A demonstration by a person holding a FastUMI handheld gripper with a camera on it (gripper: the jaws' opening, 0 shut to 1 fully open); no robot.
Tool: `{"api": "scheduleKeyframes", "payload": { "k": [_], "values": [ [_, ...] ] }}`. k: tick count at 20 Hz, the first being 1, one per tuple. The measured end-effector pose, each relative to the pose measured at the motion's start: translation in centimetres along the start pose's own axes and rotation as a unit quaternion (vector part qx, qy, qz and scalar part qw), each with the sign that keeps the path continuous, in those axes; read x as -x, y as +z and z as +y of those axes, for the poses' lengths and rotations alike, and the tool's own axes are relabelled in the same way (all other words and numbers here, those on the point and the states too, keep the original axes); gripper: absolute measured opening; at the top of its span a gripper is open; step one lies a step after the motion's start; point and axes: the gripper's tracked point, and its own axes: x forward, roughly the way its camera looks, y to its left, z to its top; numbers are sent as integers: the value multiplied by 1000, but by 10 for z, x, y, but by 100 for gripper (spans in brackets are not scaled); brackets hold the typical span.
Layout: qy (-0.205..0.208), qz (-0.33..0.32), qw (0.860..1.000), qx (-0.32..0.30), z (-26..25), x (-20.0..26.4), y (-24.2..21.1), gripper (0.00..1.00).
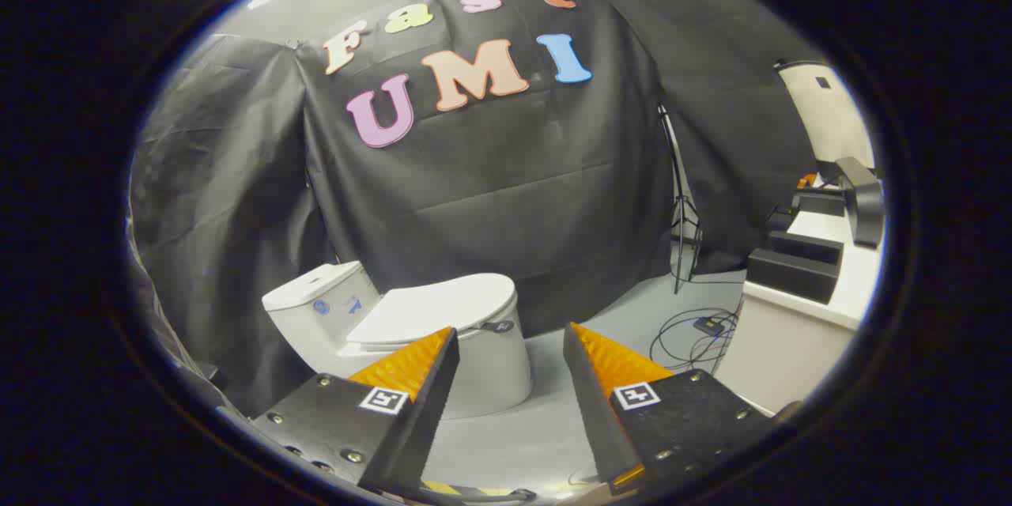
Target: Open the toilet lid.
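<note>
Tongs [510, 348]: fingers spread wide, nothing between them but bare floor [545, 427]. No contact with any object.

Toilet [411, 332]: stands beyond the fingers, well apart, offset toward the left finger, with the tank [320, 296] against the booth wall. The lid [435, 308] lies flat and closed on the bowl. A small dark tab [496, 326] shows at the lid's front edge; whether it is a handle cannot be told.

Task status, as judged: not begun; approach outstanding.

Risks noted:
- Misalignment. The tongs point past the bowl's right side; a straight advance would miss the lid's front edge.
- Poor purchase. The lid is thin, smooth and sits close on the seat. Fingers may slide over the rim or catch lid and seat together.
- Slip on lifting. If held only at the tab or edge, the lid could drop back and slam.
- Overtravel. A hard push could drive the lid against the tank.
- Cables [696, 332] on the floor near a stand [680, 205] and the desk [798, 308]: a snag hazard if the approach swings right.
</note>
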Motion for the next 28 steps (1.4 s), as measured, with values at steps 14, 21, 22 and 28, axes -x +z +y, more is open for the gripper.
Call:
{"api": "scheduleKeyframes", "payload": {
  "k": [14, 21, 22, 28],
  "values": [
    [-9, 3, 1000, -7, -9, -3, -1, 80],
    [-12, 27, 999, -18, -12, -9, -11, 80],
    [-13, 33, 999, -20, -13, -12, -13, 79],
    [-15, 84, 994, -62, -13, -46, -25, 72]
  ]
}}
